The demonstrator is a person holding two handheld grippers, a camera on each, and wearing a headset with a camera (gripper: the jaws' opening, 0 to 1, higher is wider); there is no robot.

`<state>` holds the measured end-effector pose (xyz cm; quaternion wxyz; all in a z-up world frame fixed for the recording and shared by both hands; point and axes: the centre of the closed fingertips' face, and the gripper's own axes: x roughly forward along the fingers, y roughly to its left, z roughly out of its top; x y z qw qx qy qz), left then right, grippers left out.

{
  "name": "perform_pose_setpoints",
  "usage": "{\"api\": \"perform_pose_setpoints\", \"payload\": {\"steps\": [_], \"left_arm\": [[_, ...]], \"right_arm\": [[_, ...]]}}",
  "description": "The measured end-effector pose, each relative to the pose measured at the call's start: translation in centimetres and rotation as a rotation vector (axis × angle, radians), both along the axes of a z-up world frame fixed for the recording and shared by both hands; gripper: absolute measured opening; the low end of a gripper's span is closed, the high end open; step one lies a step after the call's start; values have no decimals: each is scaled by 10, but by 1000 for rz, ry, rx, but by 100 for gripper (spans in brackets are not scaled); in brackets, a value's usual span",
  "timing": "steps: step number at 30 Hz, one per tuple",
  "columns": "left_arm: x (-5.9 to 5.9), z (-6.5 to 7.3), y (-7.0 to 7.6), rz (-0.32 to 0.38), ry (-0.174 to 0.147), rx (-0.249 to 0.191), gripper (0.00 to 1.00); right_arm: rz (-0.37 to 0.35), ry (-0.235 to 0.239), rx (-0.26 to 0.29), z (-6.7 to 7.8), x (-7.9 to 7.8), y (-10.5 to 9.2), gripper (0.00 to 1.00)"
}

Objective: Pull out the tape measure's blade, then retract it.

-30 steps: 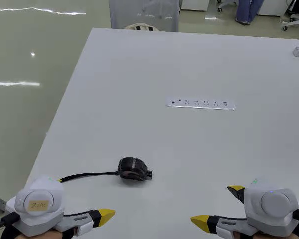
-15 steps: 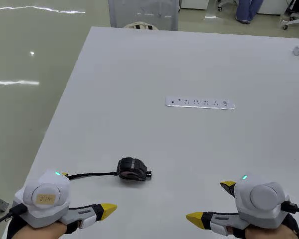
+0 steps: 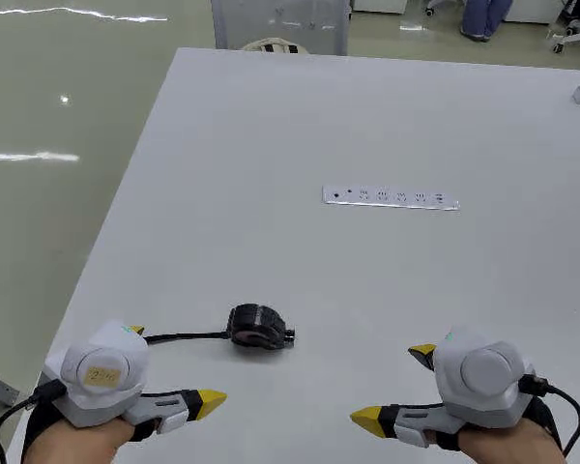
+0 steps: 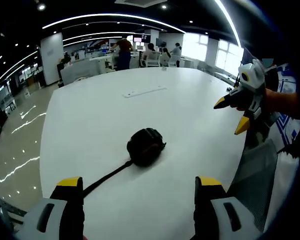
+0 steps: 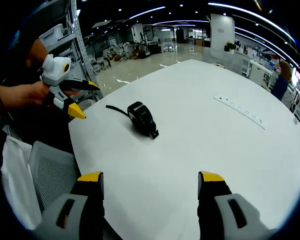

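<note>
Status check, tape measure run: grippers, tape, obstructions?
Left gripper and right gripper both open, holding nothing. Tape measure on the table between them, untouched, blade not out. Power strip farther back, off the path.

Bright even overhead light, glare streaks on floor (image 3: 29, 157), faint shadows, pics sharp, fisheye warp at gripper-view edges.

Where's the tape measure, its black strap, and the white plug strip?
tape measure (image 3: 258, 326), head view, top of its black case.
black strap (image 3: 186, 336), head view, middle of its length.
plug strip (image 3: 390, 198), head view, its middle sockets.
</note>
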<state>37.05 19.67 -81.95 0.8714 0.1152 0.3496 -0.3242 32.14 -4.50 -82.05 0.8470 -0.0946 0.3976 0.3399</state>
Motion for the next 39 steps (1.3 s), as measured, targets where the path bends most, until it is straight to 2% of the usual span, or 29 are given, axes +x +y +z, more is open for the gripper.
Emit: {"api": "perform_pose_setpoints", "payload": {"steps": [7, 8, 12, 23, 31, 39], "left_arm": [[5, -3, -3, -26, -4, 9, 87], [7, -5, -7, -55, -5, 19, 87], [10, -9, -10, -88, -7, 33, 86], [18, -9, -20, -204, -31, 72, 83], [22, -15, -25, -270, -30, 100, 81], [25, -19, -31, -339, -33, 133, 78]], "right_arm": [[24, 2, -12, -5, 3, 2, 78], [43, 0, -22, -7, 6, 3, 78], [62, -4, -31, -9, 8, 4, 78], [143, -20, -64, -17, 15, 14, 76], [231, -31, -87, -23, 17, 23, 73], [282, -39, -101, -31, 23, 31, 71]]}}
